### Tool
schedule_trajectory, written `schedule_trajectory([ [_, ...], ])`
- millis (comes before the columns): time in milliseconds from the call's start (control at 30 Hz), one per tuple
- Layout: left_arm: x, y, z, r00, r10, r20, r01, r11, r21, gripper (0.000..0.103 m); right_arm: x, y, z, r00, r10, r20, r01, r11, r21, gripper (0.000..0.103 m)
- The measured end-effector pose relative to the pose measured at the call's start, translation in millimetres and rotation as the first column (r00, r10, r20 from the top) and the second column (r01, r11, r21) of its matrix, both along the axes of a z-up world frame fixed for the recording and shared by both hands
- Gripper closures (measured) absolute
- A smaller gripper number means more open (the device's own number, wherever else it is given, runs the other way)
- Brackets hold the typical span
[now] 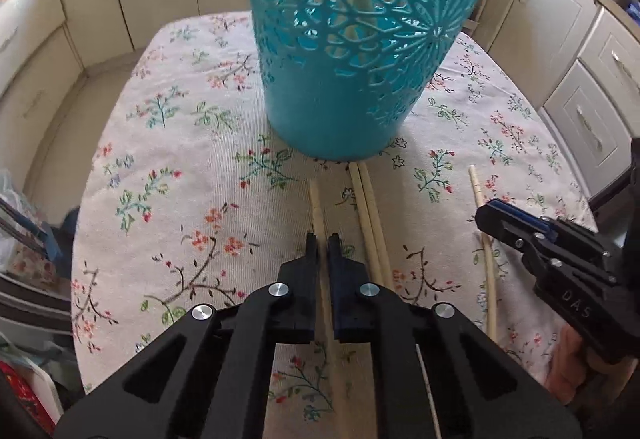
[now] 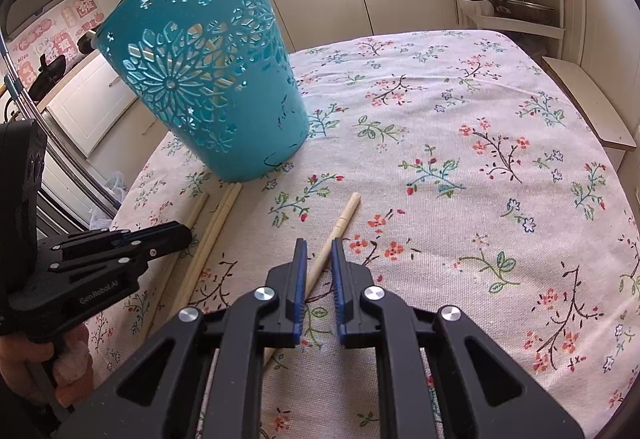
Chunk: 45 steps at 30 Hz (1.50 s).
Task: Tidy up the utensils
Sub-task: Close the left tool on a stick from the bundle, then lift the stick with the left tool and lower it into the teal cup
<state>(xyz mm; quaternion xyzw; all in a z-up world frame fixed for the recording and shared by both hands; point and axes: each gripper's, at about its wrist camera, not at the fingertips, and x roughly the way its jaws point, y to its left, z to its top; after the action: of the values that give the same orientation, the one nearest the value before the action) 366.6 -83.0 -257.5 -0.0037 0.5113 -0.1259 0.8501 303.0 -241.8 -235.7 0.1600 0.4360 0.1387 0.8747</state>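
Bright soft daylight, faint shadows, strong fisheye bending, dark corners

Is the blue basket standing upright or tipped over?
Upright: the basket stands on its narrow base on the tablecloth, open rim at the top.

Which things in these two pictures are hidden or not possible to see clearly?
- Inside of the teal basket: right wrist view, its patterned wall hides most of the contents.
- Basket rim: left wrist view, cut off by the top edge.
- Near end of the chopstick between the left gripper fingers: left wrist view, covered by the gripper body.
- Near end of the chopstick ahead of the right gripper: right wrist view, hidden under the gripper.
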Motion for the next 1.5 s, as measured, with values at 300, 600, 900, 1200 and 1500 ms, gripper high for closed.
schedule_trajectory([
  [300,-26,27,17,0.999,-0.01,-0.033,0.008,0.999,-0.05,0.098,0,-2,-1,1.0,0.004,0.001,-0.004,1.0,0.012,0.089],
  [600,-61,38,103,0.989,-0.077,0.126,0.088,0.992,-0.085,0.098,0,-2,-1,1.0,0.01,0.001,-0.01,1.0,0.026,0.088],
  [900,-98,14,151,0.952,-0.138,0.275,0.129,0.99,0.053,0.098,-2,1,0,0.999,0.036,0.012,-0.036,0.998,0.042,0.077],
  [1200,-128,-10,177,0.9,-0.217,0.379,0.155,0.97,0.187,0.098,-2,2,1,0.999,0.049,0.017,-0.05,0.998,0.049,0.073],
  [1500,-123,-2,209,0.88,-0.21,0.426,0.193,0.978,0.083,0.098,-3,3,2,0.997,0.073,0.031,-0.075,0.995,0.06,0.066],
])
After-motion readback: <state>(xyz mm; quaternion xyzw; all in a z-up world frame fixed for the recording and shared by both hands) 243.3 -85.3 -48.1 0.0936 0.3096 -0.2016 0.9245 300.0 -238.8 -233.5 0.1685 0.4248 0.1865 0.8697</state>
